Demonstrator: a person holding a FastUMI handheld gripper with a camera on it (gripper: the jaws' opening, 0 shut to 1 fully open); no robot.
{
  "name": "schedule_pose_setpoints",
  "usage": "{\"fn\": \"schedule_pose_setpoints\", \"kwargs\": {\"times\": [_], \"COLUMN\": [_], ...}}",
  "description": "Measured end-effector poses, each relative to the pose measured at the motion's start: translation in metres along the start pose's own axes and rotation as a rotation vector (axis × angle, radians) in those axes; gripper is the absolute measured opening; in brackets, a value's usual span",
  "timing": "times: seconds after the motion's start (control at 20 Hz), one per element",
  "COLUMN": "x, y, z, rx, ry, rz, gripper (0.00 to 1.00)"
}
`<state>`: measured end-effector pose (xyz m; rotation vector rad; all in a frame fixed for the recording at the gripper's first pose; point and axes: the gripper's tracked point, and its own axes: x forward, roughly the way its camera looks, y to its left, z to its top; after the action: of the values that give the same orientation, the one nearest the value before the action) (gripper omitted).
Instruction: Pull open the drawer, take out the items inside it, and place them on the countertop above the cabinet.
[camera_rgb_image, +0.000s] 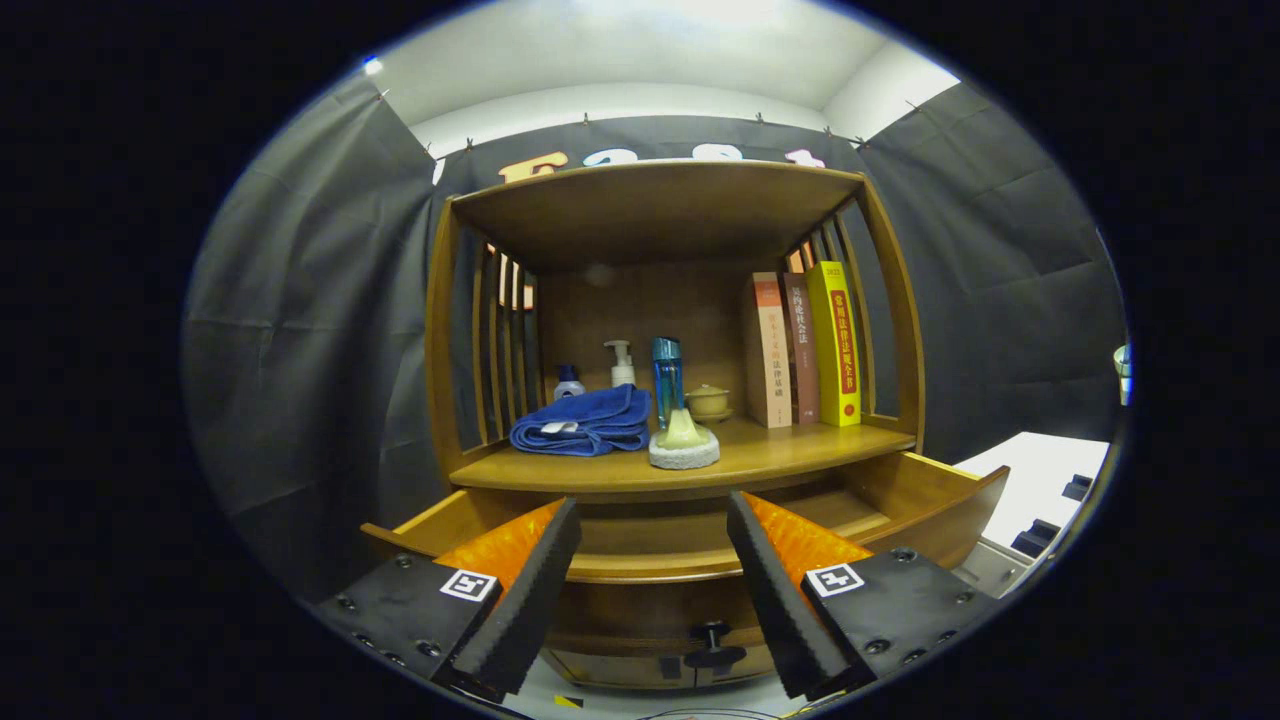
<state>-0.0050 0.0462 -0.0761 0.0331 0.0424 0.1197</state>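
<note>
I hold the hand-held gripper (640, 590) spread and empty above the pulled-out drawer (905, 500). On the countertop (800, 445), the soft, light towel (585, 420) sits left of centre; the stiff brush (683, 440) sits near the front edge. The drawer's inside is hidden; I judge its rigid knob (712, 645) the sure hold.

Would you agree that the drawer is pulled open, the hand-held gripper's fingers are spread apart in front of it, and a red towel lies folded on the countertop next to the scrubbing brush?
Not quite: the gripper view shows the towel is blue, not red. The rest holds: the drawer is pulled open, the hand-held gripper has its fingers spread apart in front of it, and the towel lies folded on the countertop next to the scrubbing brush.
</note>
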Motion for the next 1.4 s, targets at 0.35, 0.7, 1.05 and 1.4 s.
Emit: {"fn": "schedule_pose_setpoints", "kwargs": {"times": [0.35,0.7,1.05,1.4], "x": [-0.01,-0.033,-0.03,-0.025], "y": [0.012,0.017,0.012,0.014], "z": [-0.028,-0.045,-0.093,-0.088], "rx": [0.004,-0.024,-0.052,-0.059], "ry": [-0.008,-0.036,0.007,0.018], "rz": [0.026,0.033,0.011,0.011], "gripper": [0.97,0.96,0.97,0.97]}}
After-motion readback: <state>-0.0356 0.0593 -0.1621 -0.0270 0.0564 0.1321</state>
